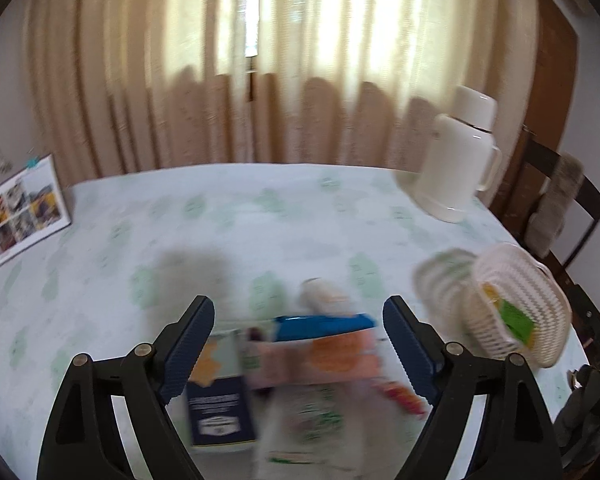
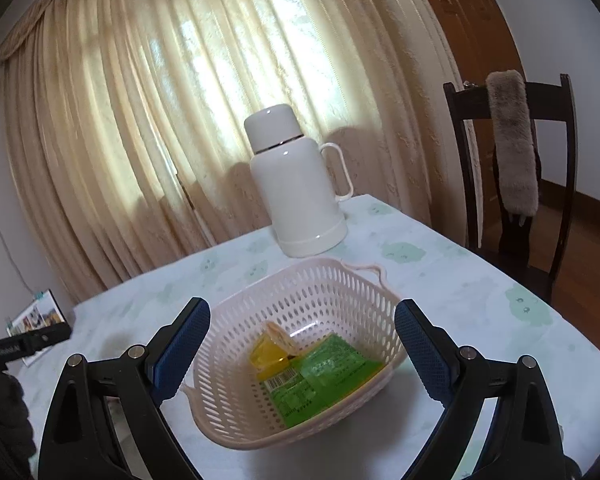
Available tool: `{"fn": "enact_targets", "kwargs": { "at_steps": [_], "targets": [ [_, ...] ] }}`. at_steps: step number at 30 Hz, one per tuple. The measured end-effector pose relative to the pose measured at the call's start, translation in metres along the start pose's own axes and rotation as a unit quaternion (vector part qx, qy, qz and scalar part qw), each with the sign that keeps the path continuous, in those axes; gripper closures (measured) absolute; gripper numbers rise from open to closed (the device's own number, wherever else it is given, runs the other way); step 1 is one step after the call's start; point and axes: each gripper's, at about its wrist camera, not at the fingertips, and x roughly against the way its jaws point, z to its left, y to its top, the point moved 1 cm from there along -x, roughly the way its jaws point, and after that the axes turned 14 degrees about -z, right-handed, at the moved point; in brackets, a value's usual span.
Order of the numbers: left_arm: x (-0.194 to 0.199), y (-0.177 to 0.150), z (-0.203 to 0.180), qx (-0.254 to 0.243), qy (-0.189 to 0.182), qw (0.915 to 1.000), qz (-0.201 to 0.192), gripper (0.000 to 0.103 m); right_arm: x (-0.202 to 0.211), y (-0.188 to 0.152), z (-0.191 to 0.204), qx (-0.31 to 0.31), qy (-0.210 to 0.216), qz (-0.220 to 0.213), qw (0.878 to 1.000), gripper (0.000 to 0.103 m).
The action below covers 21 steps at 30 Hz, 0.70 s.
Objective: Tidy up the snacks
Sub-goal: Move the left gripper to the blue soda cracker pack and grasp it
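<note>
Risk: our left gripper (image 1: pixel 298 344), wide open and empty over heaped snacks (image 1: pixel 300 364), may scatter them; right gripper (image 2: pixel 302 344) open over basket (image 2: pixel 236 420)

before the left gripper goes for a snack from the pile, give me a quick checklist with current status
1. Left gripper open: ok, jaws spread wide.
2. Snack pile between the left fingers: ok, packets sit in the gap.
3. One packet singled out: cannot tell, the left view is blurred and packets overlap.
4. Basket has room: ok, only a green packet and a yellow jelly cup inside.
5. Right gripper empty: ok, open over the basket.
6. Thermos out of the path: ok, it stands behind the basket.
</note>
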Motion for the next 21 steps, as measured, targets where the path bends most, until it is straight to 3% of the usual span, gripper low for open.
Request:
{"fn": "enact_targets", "kwargs": {
  "at_steps": [10, 21],
  "targets": [
    [-0.011, -0.024, 0.059, 0.039, 0.043, 0.9978, 0.034, 0.018, -0.008, -0.008, 0.002, 0.023, -0.032, 0.013, 0.999, 0.009],
    [-0.034, -0.059, 0.070, 0.026, 0.061, 0.9923, 0.104, 0.018, -0.009, -0.010, 0.003, 0.029, -0.041, 0.014, 0.999, 0.009]
  ]
}}
